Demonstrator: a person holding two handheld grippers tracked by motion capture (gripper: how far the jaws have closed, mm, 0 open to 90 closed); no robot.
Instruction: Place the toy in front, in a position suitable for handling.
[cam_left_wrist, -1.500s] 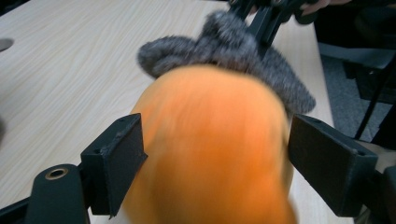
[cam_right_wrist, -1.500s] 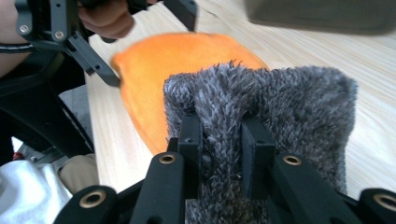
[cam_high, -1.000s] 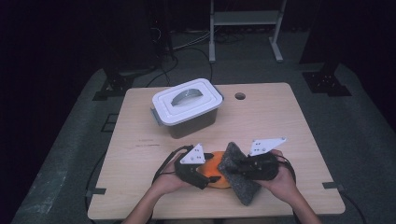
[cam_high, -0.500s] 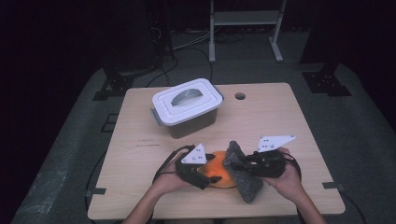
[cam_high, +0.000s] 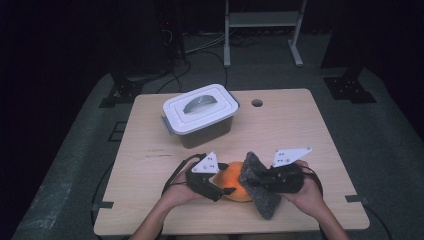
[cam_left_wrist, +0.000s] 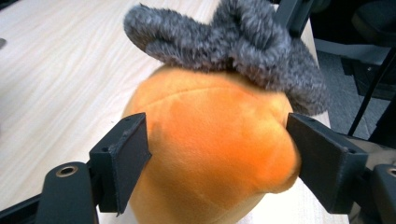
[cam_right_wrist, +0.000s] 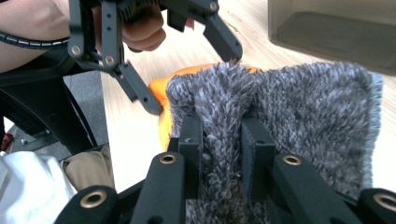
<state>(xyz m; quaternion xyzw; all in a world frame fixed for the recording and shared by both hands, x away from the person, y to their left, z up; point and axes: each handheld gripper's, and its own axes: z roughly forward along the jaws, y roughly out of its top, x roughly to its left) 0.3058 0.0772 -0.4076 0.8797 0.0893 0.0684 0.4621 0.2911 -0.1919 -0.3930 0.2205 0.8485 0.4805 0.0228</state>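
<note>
An orange plush toy rests near the table's front edge. My left gripper is shut on it, one pad pressing each flank of the plush. A grey fuzzy cloth hangs over the toy's right side, and its folded edge lies across the top of the plush. My right gripper is shut on that cloth, with the pile bunched between the two pads. In the right gripper view the cloth hides most of the orange toy, and the left gripper reaches in from above it.
A white-lidded plastic box with a grey handle stands at the table's back left; its wall is close behind the cloth. The wooden table has a round hole near its far edge. A metal stand rises beyond it.
My right gripper has shifted slightly to the right with the cloth. The left gripper and the toy have stayed put.
</note>
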